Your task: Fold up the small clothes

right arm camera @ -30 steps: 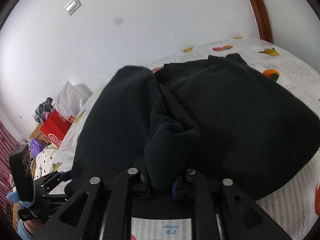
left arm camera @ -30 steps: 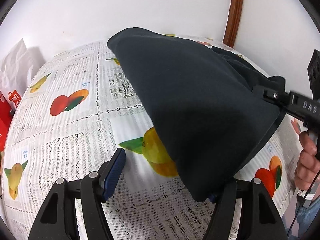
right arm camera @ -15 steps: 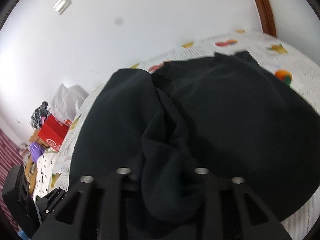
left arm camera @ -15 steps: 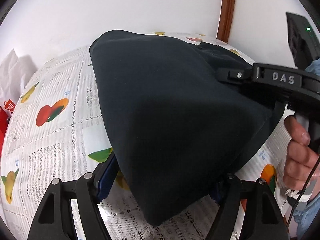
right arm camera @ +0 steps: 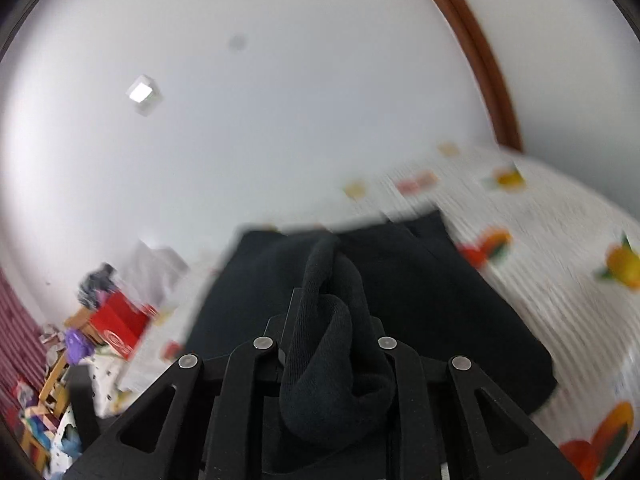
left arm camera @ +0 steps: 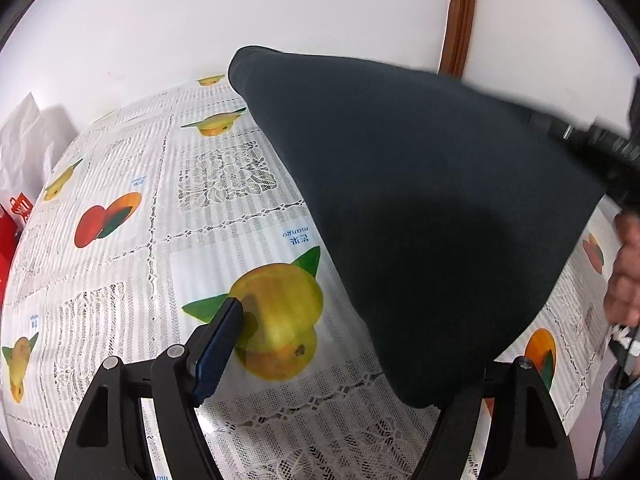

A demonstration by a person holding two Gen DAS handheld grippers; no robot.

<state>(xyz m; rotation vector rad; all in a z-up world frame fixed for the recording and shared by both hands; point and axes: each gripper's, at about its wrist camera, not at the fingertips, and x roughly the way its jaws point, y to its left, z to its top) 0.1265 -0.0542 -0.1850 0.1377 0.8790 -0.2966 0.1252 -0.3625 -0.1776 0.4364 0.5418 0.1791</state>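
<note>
A dark navy garment (left arm camera: 420, 200) hangs lifted above the fruit-print tablecloth (left arm camera: 160, 240), stretched from a far corner to my right gripper (left arm camera: 592, 144), which a person's hand (left arm camera: 624, 272) holds at the right edge. In the right wrist view my right gripper (right arm camera: 328, 328) is closing its jaws on a rolled bunch of the garment (right arm camera: 420, 312), pinched between the fingers. My left gripper (left arm camera: 340, 364) is open low over the table. Its blue left pad (left arm camera: 218, 344) is bare, and the garment's lower corner hides its right finger.
A white bag (left arm camera: 24, 140) and a red bag (left arm camera: 12, 216) stand at the table's far left. A brown wooden frame (left arm camera: 460, 16) runs up the white wall. Beyond the table's left side are a red box (right arm camera: 120, 320) and assorted clutter.
The garment has swung right and off my left gripper's blue pad, uncovering the yellow fruit print. My right gripper has pulled back and tilted up, with the cloth bunch still in it.
</note>
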